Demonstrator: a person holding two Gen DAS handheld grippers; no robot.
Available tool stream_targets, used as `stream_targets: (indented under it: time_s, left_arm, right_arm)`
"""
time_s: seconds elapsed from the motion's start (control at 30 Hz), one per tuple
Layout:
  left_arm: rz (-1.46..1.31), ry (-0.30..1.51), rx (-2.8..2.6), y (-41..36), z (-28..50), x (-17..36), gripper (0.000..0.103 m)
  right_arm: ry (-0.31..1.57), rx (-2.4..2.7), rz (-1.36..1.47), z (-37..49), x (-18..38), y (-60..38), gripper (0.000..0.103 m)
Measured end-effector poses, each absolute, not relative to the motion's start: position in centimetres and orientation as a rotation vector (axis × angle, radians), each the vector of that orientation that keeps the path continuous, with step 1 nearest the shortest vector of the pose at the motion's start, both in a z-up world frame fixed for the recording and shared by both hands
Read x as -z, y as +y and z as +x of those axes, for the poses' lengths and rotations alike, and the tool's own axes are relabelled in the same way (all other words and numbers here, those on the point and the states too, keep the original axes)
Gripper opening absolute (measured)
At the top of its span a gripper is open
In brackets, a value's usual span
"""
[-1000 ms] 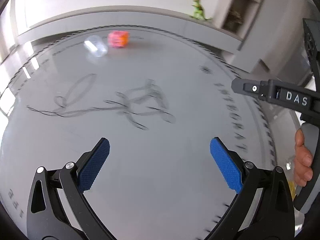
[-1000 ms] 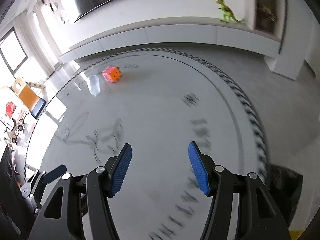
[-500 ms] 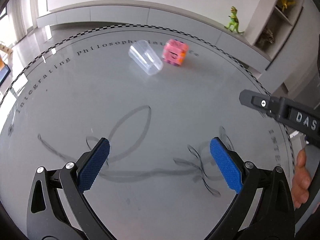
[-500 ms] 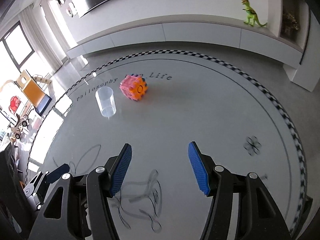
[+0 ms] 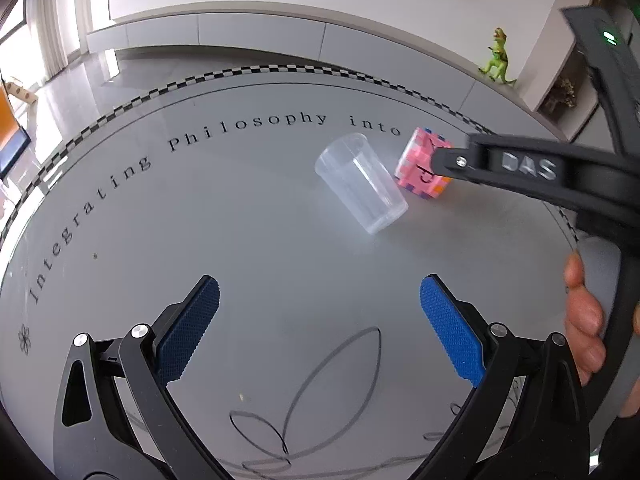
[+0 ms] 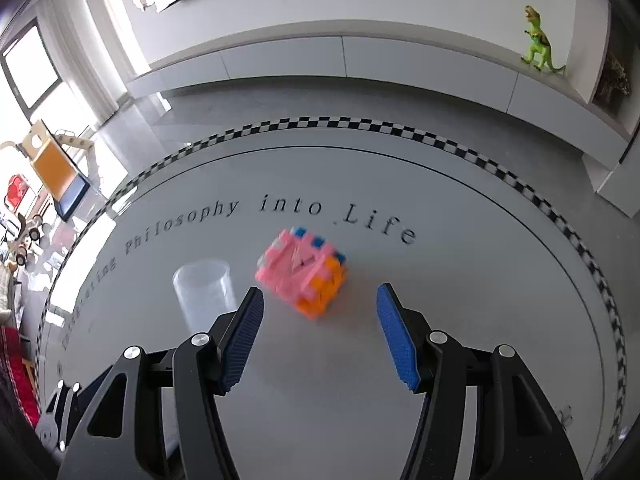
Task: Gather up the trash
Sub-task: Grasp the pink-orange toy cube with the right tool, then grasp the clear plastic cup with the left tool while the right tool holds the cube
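The clear plastic cup (image 5: 362,182) lies on its side on the round table (image 5: 248,240) just beside the pink block cube (image 6: 302,276); light, thin-walled and probably slippery, it suits a gentle mid-wall pinch, while left gripper (image 5: 320,330) and right gripper (image 6: 320,334) stand spread and empty.

Colours and patterns I see from both wrist cameras

My left gripper (image 5: 320,320) and right gripper (image 6: 320,338) both have black frames with silver bolt heads, and their pads (image 5: 188,332) are blue with a fine dimpled texture. The table (image 5: 248,240) is pale grey and glossy, ringed by a black-and-white checkered band (image 6: 360,124), with black lettering (image 6: 288,206) arcing across its far side and thin dark looping lines (image 5: 320,400) at its near side. The cup (image 5: 362,182) is clear and colourless. The cube (image 6: 304,278) is pink with an orange face and small blue tabs. On the far white ledge (image 6: 360,60) the toy dinosaur (image 6: 540,42) is bright green.
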State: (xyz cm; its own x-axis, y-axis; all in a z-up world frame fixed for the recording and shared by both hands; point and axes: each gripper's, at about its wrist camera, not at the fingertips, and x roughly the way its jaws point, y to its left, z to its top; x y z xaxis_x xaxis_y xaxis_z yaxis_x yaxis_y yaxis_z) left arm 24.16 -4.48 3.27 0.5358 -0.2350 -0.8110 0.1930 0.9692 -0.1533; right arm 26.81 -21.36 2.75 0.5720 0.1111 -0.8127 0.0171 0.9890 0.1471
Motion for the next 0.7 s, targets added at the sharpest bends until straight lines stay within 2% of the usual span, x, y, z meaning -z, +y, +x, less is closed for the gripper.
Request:
stream_targets:
  time_s: [0.37, 0.43, 0.7]
  left_arm:
    - [-0.016, 0.945, 0.259, -5.6, 26.3, -3.7, 0.097]
    - [-0.021, 0.947, 0.253, -5.9, 26.9, -3.6, 0.097]
    - [-0.097, 0.948, 0.240, -7.0, 28.6, -4.0, 0.097]
  right_arm:
    - [0.985, -0.074, 0.180, 30.1, -1.1, -21.2, 0.068]
    - [0.984, -0.092, 0.130, 30.3, -1.1, -21.1, 0.056]
    - [0.942, -0.087, 0.124, 28.2, -2.0, -23.0, 0.055]
